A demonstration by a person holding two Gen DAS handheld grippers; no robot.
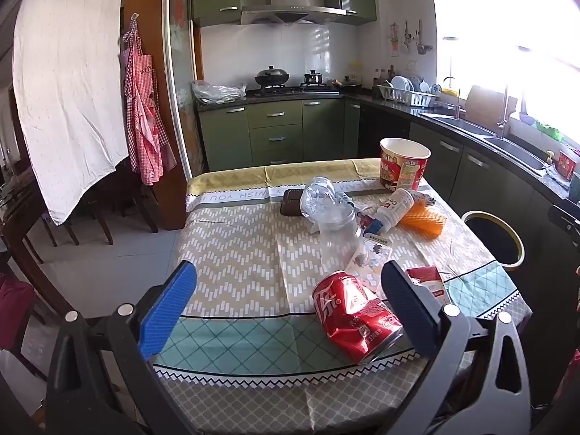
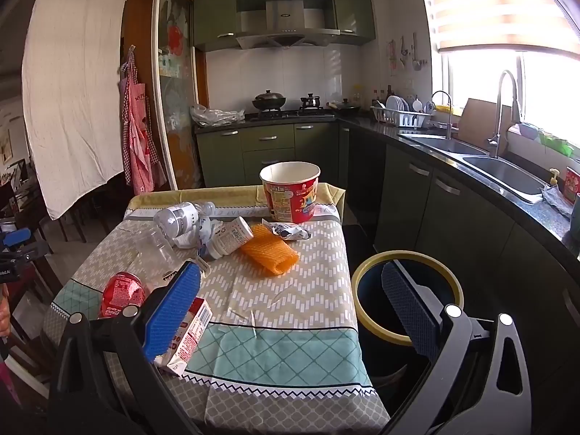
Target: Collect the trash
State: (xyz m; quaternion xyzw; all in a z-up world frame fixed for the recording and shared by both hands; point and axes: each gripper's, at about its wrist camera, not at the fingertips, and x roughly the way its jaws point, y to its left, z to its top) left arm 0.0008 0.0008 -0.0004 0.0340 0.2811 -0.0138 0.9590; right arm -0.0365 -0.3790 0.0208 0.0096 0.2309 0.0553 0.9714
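A small table (image 2: 290, 340) wears a patterned cloth. On it lie a squashed red can (image 1: 357, 315), a little carton (image 2: 188, 337), a clear jar (image 1: 339, 235), a crushed bottle (image 1: 319, 195), a white bottle (image 2: 232, 237), an orange sponge (image 2: 270, 252), a wrapper (image 2: 288, 232) and a brown box (image 1: 291, 202). A big red cup (image 2: 291, 190) stands upright at the far edge.

A blue pad is covering part of the small carton (image 2: 188, 337); the bin's (image 2: 366, 272) right side is hiding behind the dark pad.
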